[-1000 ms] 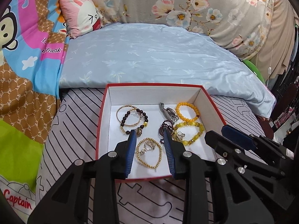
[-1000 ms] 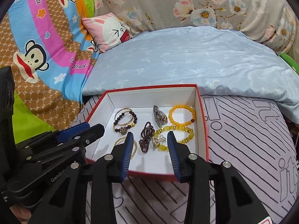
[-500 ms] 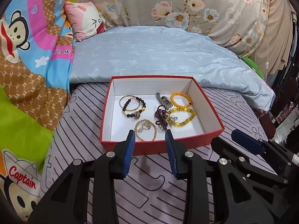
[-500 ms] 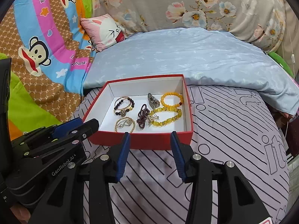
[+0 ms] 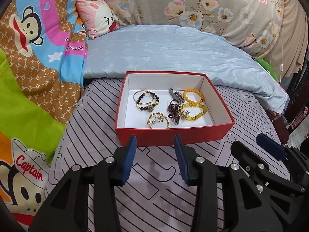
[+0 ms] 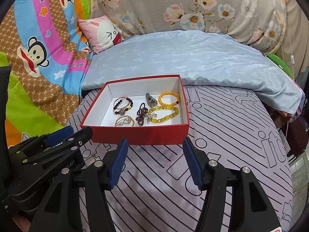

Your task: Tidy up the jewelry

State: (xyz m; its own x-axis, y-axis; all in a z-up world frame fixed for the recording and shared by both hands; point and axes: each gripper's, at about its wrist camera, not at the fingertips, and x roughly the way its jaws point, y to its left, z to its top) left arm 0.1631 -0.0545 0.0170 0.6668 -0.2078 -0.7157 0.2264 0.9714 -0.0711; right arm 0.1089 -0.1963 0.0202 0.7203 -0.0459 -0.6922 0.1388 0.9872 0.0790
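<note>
A red box [image 5: 173,133] [image 6: 139,133] with a white inside lies on the striped bed sheet. In it are several pieces of jewelry: a gold bead bracelet [image 5: 158,120] [image 6: 125,121], a dark bead bracelet with a gold bangle [image 5: 145,100] [image 6: 122,105], a purple bead strand [image 5: 173,114] [image 6: 141,114], two yellow bead bracelets [image 5: 193,104] [image 6: 168,108] and a grey metal piece [image 5: 176,95] [image 6: 151,100]. My left gripper [image 5: 155,141] hovers in front of the box, its jaws opening with nothing between them. My right gripper [image 6: 155,143] is likewise short of the box, jaws opening and empty.
A light blue quilt [image 5: 173,52] lies behind the box. A cartoon monkey blanket [image 5: 29,67] covers the left side, with a pink rabbit pillow [image 5: 96,19] at the back. A floral cover [image 5: 212,5] rises behind. The bed's right edge [image 6: 285,154] drops off to dark furniture.
Both grippers have pulled back from over the box to the sheet in front of it. Their jaws have widened, the right more than the left. The jewelry lies unmoved.
</note>
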